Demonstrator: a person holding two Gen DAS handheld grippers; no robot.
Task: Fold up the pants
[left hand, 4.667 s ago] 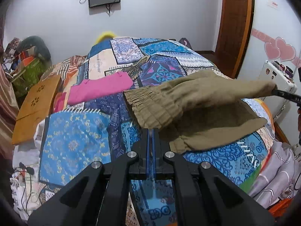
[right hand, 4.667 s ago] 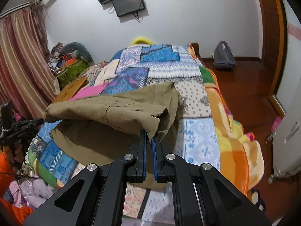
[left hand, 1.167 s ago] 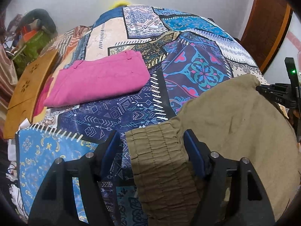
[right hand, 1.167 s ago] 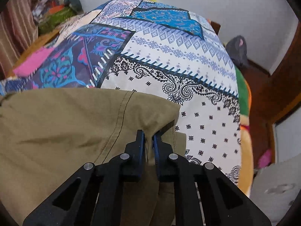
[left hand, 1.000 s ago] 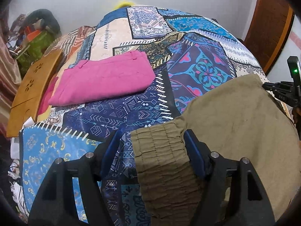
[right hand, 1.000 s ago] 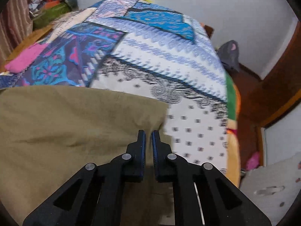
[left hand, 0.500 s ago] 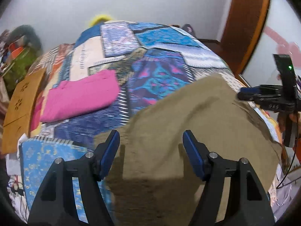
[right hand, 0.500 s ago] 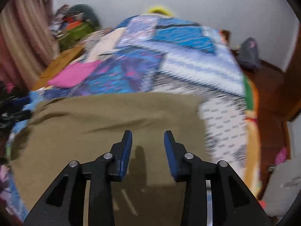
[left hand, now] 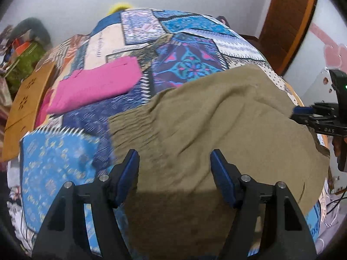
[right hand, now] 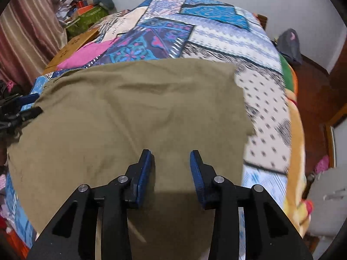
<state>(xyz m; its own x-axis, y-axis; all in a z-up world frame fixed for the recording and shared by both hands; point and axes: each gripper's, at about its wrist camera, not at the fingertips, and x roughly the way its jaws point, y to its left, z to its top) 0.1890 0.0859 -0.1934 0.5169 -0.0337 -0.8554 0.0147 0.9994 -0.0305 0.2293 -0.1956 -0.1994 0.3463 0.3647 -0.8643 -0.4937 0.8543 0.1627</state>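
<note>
The olive-brown pants (left hand: 216,130) lie folded flat on the patchwork bedspread (left hand: 186,49), the gathered waistband (left hand: 134,127) at their left end. My left gripper (left hand: 174,162) is open and empty above the waistband end. My right gripper (right hand: 171,162) is open and empty above the pants (right hand: 134,117) at the other end. The right gripper also shows at the right edge of the left wrist view (left hand: 303,110). The left gripper's fingertips (right hand: 30,99) show at the left edge of the right wrist view.
Folded pink pants (left hand: 95,84) lie further back on the bed, also in the right wrist view (right hand: 86,52). A wooden board (left hand: 26,99) and piled clothes (left hand: 23,49) sit at the left. A dark bag (right hand: 288,43) lies on the floor by the wooden door (left hand: 286,19).
Both grippers have let go of the pants and opened. They have risen and drawn back, and the pants now lie flat on the bed.
</note>
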